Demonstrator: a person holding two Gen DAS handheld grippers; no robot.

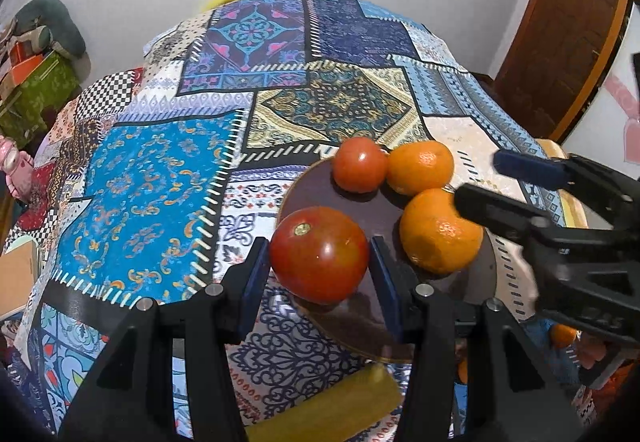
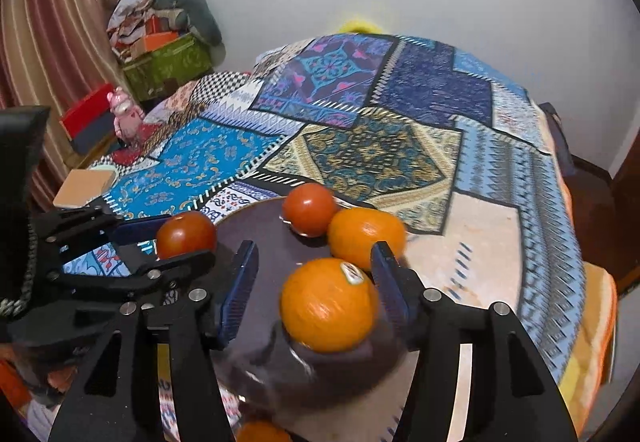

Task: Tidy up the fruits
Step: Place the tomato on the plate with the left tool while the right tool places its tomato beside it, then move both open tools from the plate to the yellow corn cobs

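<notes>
Nearest in the left wrist view, the left gripper point(image 1: 319, 262) is seen spread around the near tomato point(image 1: 319, 255), its blue pads point(image 1: 256, 274) standing just beside the skin on either side; whether contact is made cannot be told; the tomato rests at the near edge of the dark round plate point(image 1: 384, 218), stem scar upward

In the right wrist view, the right gripper point(image 2: 314, 284) is likewise held spread, with the stickered orange point(image 2: 329, 304) between its fingers on the near part of the plate; a clear gap is seen at the left pad, while the right pad lies close to the rind; nothing is pinched yet, it is judged

Further back, a second orange point(image 2: 366, 238) and a far tomato point(image 2: 309, 214) are set touching or nearly touching at the plate's far rim; beyond them only the patchwork tablecloth point(image 1: 160, 182) is spread

The tomato is judged soft, thin-skinned and glossy, so it is best taken across its widest girth with a light squeeze, since bruising or splitting is risked; the orange is judged firmer and somewhat heavier, its dimpled rind affording better hold, again at the equator; being round, either fruit may be rolled off the smooth plate if nudged from one side only
</notes>
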